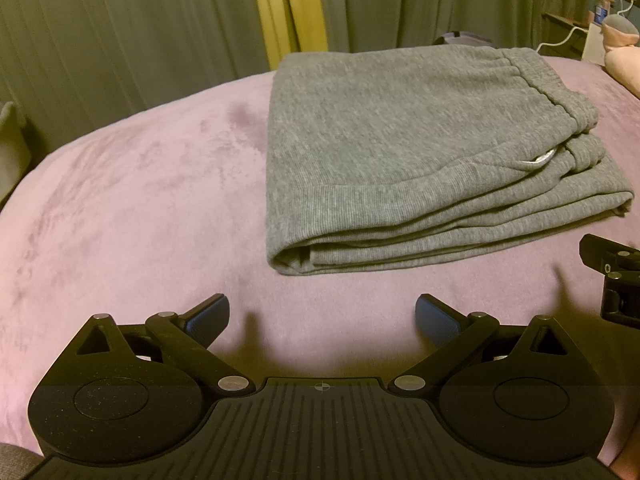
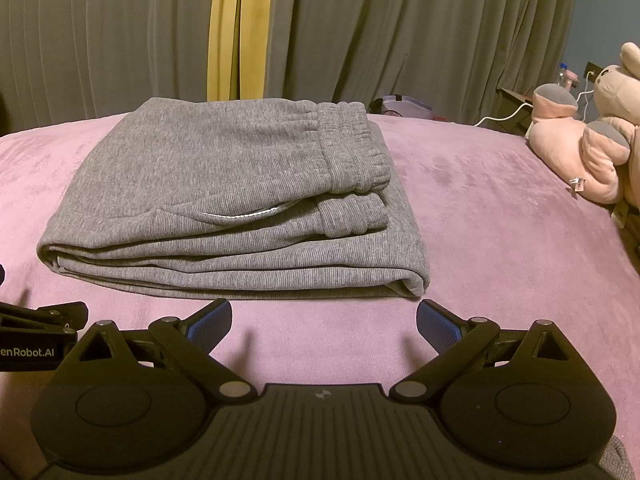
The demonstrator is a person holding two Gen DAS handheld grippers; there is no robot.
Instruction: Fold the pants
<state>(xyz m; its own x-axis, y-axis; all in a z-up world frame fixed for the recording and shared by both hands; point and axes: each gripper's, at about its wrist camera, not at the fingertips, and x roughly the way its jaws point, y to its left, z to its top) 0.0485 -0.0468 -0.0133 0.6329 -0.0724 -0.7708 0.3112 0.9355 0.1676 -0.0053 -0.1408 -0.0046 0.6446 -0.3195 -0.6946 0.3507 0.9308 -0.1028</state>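
Grey sweatpants [image 1: 400, 152] lie folded in a flat stack on the pink bedspread [image 1: 140, 200], waistband on top at the right. They also show in the right wrist view [image 2: 224, 200]. My left gripper [image 1: 322, 318] is open and empty, hovering just short of the stack's near left corner. My right gripper [image 2: 324, 320] is open and empty, just short of the stack's near right corner. The right gripper's side shows in the left wrist view [image 1: 616, 276], and the left gripper's side shows in the right wrist view [image 2: 36, 332].
Grey curtains [image 2: 400, 32] with a yellow strip [image 2: 236, 28] hang behind the bed. A pink plush toy [image 2: 592, 140] lies at the bed's right edge. A nightstand with cables [image 2: 516, 108] and a bottle stands at the far right.
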